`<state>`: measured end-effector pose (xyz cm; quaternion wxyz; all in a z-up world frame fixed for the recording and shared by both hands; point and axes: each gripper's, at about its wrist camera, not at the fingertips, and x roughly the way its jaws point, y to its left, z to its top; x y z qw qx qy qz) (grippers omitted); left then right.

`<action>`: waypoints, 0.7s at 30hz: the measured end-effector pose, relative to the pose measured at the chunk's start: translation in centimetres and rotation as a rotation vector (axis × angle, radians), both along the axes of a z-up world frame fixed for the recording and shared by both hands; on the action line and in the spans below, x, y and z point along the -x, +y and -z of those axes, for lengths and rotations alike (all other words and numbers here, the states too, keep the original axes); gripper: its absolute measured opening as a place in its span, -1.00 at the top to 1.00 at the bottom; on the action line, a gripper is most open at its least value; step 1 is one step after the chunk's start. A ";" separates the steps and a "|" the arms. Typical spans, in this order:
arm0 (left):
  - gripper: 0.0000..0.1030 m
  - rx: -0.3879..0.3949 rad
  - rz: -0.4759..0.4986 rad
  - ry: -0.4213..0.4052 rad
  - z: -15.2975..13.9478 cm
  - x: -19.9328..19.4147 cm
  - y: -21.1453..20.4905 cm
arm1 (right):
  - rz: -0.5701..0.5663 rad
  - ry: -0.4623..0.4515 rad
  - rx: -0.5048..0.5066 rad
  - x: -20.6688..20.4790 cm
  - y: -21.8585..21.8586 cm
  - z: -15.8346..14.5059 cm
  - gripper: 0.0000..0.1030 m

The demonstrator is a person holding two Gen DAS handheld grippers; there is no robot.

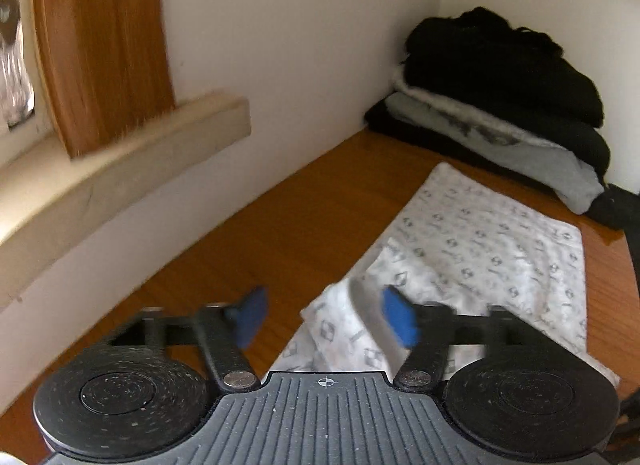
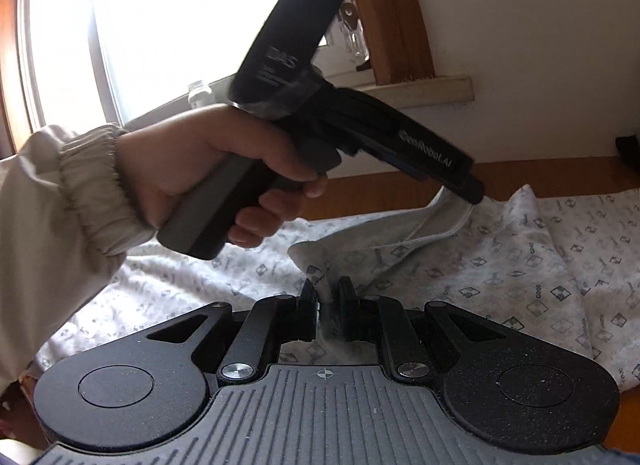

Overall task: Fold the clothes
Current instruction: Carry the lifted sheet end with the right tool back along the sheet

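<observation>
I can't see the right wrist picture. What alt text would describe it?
The right gripper pinches a fold of the white patterned garment spread on a wooden table. Beyond it, a hand holds the left gripper, from whose tip the cloth's edge hangs.

Black textured gripper bodies, both of them: left gripper (image 1: 326,319) with blue pads (image 1: 398,321), right gripper (image 2: 326,305) with black ones. Silver screws, ribbed grey housing, white lettering. Hand (image 2: 224,173) wears a beige elastic-cuffed sleeve (image 2: 68,209).
</observation>
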<state>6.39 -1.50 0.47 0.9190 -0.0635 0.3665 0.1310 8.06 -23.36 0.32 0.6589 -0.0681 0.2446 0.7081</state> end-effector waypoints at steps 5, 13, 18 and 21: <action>0.96 -0.002 -0.025 -0.022 0.0 0.8 0.9 | 0.014 -0.002 -0.038 0.0 -0.6 -0.2 0.80; 0.96 -0.011 -0.054 -0.159 -6.4 9.0 1.3 | -0.017 0.005 -0.132 2.2 -1.6 -2.7 0.87; 0.96 -0.040 -0.120 -0.209 -11.2 18.0 1.7 | -0.201 -0.013 -0.195 9.5 0.2 -6.7 0.87; 0.96 -0.063 -0.174 -0.233 -13.7 24.7 1.8 | -0.327 -0.016 -0.226 14.8 1.9 -8.7 0.87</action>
